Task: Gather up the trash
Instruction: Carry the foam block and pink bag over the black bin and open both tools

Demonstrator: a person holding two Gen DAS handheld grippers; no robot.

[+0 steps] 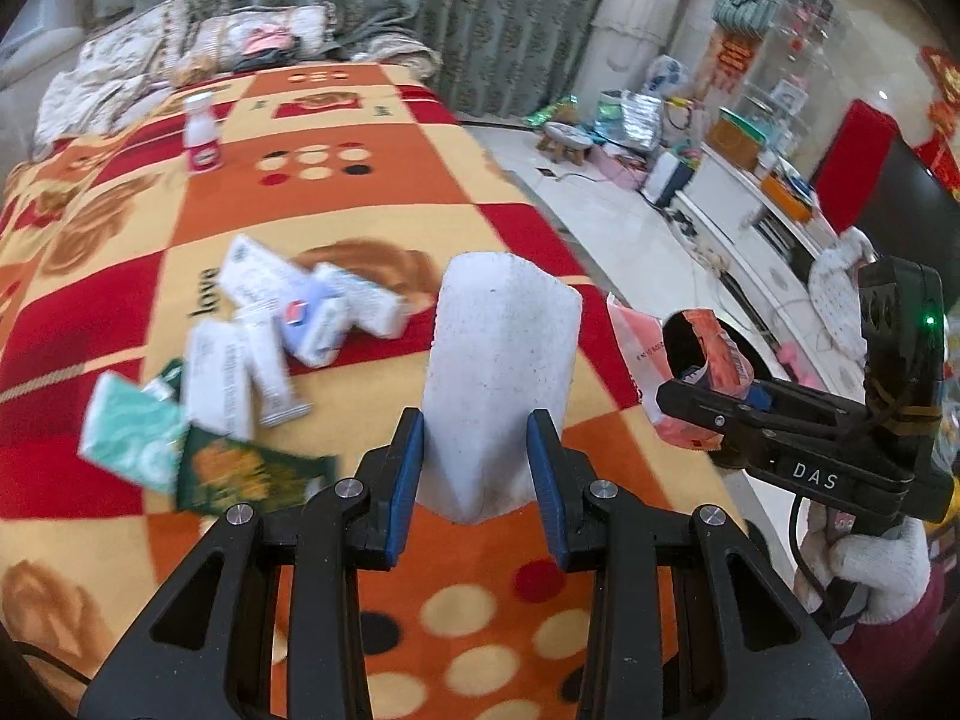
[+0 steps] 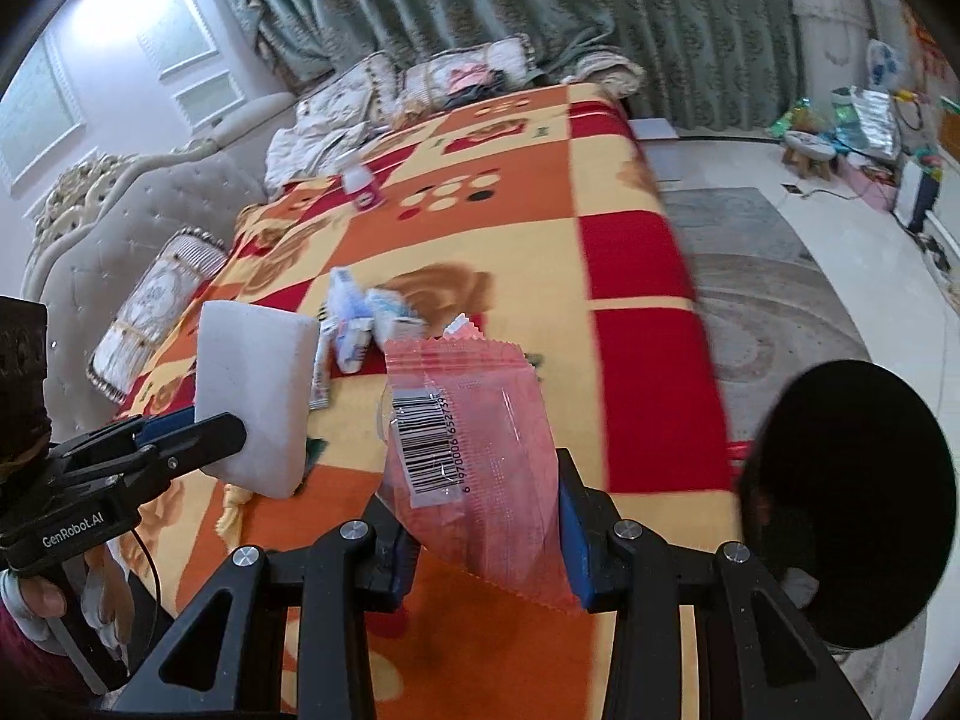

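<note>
My left gripper (image 1: 477, 468) is shut on a white foam block (image 1: 501, 378) and holds it above the bed; it also shows in the right wrist view (image 2: 252, 396). My right gripper (image 2: 486, 534) is shut on a pink plastic wrapper (image 2: 480, 456) with a barcode; the same gripper (image 1: 708, 402) shows in the left wrist view, holding the wrapper (image 1: 648, 360) at the bed's right edge. A pile of white boxes and packets (image 1: 282, 324) lies on the patterned blanket (image 1: 336, 192), with a teal packet (image 1: 129, 432) and a green packet (image 1: 252, 474). A small white bottle (image 1: 201, 132) stands farther back.
A black round bin (image 2: 852, 546) opens at the right of the bed beside the right gripper. Pillows (image 1: 240, 42) and curtains lie at the far end. The floor (image 1: 606, 222) on the right holds a stool (image 1: 564, 141), bags and a low cabinet.
</note>
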